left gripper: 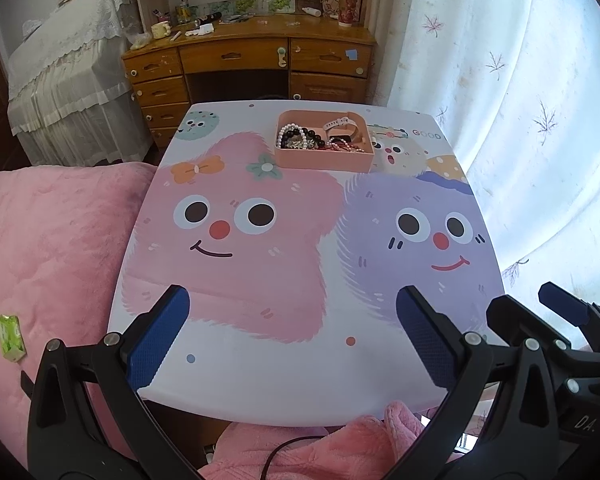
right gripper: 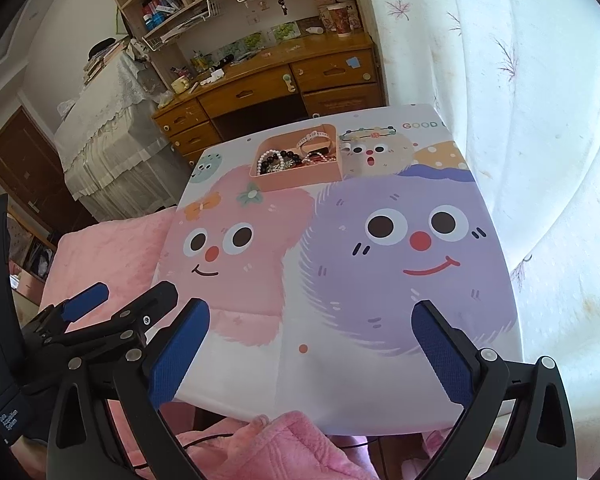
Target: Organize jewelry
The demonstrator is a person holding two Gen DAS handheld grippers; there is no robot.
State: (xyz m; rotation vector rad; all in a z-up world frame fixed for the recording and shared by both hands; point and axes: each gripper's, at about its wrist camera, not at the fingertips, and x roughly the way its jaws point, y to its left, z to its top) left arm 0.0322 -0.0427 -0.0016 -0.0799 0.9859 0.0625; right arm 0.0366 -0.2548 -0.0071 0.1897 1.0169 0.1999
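Observation:
A pink tray (left gripper: 320, 160) stands at the far side of the cartoon-print table (left gripper: 284, 376). It holds a pearl bracelet (left gripper: 286, 130), a black bead bracelet (left gripper: 310, 136), a red bead strand (left gripper: 346, 146) and a white-strapped watch (left gripper: 340, 124). The tray also shows in the right wrist view (right gripper: 300, 178). My left gripper (left gripper: 292, 320) is open and empty above the table's near edge. My right gripper (right gripper: 310, 340) is open and empty, near the same edge, to the right of the left one. Both are far from the tray.
A pink quilted bed (left gripper: 52, 248) lies left of the table, with a green packet (left gripper: 10, 336) on it. A wooden desk (left gripper: 248, 56) with clutter stands behind the table. A white curtain (left gripper: 540, 100) hangs on the right. Pink fleece (left gripper: 308, 448) lies below the near edge.

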